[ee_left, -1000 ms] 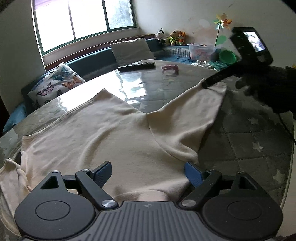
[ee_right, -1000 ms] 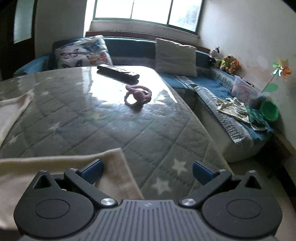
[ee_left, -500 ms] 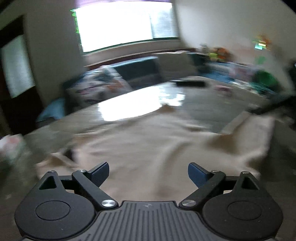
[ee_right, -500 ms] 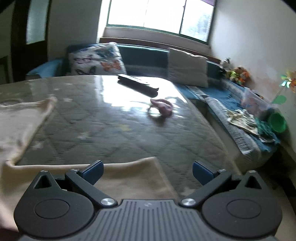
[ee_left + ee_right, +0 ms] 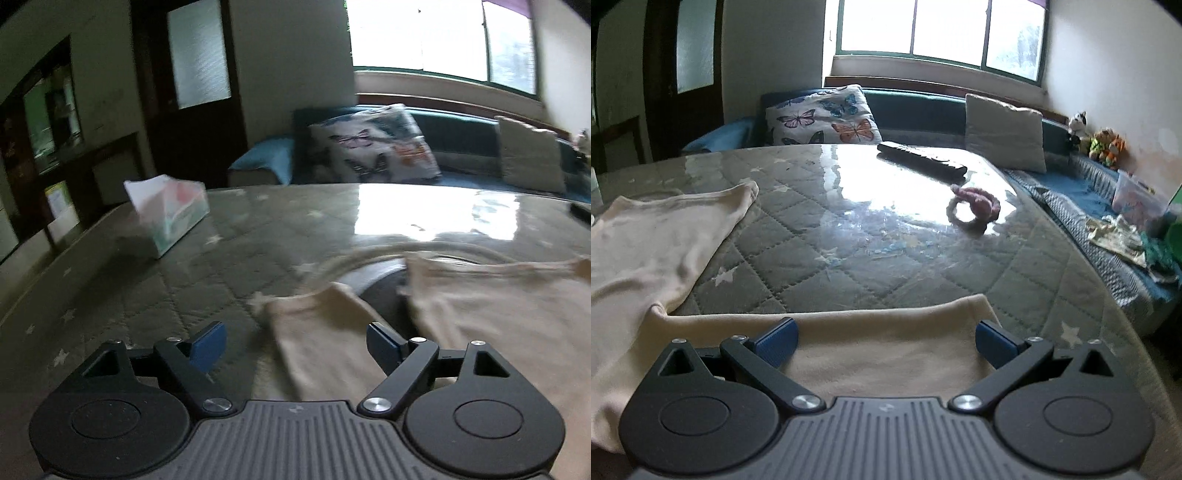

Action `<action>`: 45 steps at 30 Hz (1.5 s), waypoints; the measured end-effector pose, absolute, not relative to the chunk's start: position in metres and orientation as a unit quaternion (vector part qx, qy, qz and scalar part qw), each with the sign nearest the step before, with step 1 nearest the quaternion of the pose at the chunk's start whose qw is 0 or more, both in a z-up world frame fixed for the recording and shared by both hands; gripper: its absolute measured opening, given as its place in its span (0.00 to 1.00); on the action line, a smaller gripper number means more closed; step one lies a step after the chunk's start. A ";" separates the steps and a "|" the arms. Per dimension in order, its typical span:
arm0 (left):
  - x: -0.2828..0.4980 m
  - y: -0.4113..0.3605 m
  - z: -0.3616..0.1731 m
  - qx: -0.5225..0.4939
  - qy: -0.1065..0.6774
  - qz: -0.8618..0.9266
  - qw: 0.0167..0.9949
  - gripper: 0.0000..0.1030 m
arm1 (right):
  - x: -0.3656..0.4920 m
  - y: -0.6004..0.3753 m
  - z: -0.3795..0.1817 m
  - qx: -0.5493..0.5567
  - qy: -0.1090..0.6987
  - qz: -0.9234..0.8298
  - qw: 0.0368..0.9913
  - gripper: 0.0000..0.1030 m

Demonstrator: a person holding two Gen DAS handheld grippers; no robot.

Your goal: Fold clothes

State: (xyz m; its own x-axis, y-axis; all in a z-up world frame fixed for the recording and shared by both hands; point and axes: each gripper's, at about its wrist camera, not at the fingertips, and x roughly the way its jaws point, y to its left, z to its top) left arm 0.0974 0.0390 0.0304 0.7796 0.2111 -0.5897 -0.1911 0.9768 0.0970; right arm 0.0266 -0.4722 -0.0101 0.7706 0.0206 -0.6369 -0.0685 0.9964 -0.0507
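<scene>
Left claw (image 5: 295, 345) and right claw (image 5: 884, 341) both spread, empty; left's jaws just narrowed slightly, nothing pinched. Cream shirt (image 5: 657, 243) lies flat on the table (image 5: 886, 240), a sleeve (image 5: 317, 332) under each. I'd say sleeve fold is up: next, drop and pinch both cuffs.

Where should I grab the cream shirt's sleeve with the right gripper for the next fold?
Probably at the cuff end of the sleeve, which lies flat across the table between the open fingers of the right gripper. Come in low from the near side and pinch the free far hem near the cuff corner; the rest joins the cream shirt.
</scene>
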 end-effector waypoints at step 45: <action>0.018 0.129 0.015 0.013 0.331 0.248 0.910 0.09 | 0.030 -0.481 -0.014 -0.008 0.345 0.032 0.938 1.00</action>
